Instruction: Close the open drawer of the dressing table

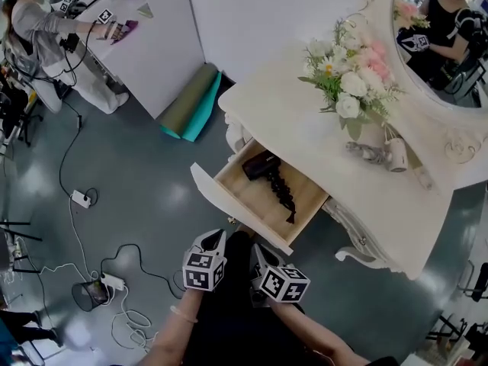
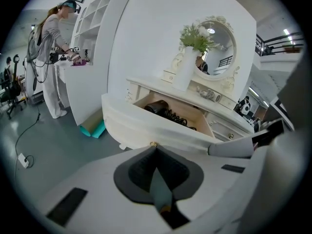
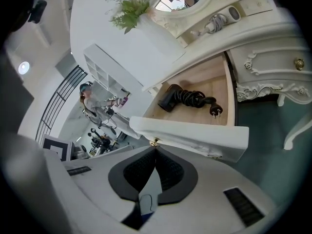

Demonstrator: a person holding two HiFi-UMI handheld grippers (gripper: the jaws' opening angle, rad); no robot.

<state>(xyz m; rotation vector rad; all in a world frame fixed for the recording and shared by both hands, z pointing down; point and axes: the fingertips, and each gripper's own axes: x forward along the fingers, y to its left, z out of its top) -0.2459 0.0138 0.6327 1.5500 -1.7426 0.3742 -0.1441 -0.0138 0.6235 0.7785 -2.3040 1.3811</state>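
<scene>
The cream dressing table (image 1: 305,120) has its drawer (image 1: 229,204) pulled out. A black hair dryer (image 1: 263,166) with a coiled cord lies inside. Both grippers are low in the head view, just in front of the drawer front. The left gripper (image 1: 216,237) is shut and empty; in the left gripper view its tip (image 2: 155,147) sits right by the small brass knob (image 2: 153,144) on the drawer front (image 2: 141,126). My right gripper (image 1: 256,248) is also shut and empty, its tip (image 3: 156,149) close under the same knob (image 3: 154,142). Whether either tip touches the knob is unclear.
A vase of flowers (image 1: 354,82) and an oval mirror (image 1: 438,36) stand on the table. Rolled mats (image 1: 191,101) lean by the wall to the left. Cables and a power strip (image 1: 80,199) lie on the grey floor. A person (image 1: 38,29) works at a white counter, far left.
</scene>
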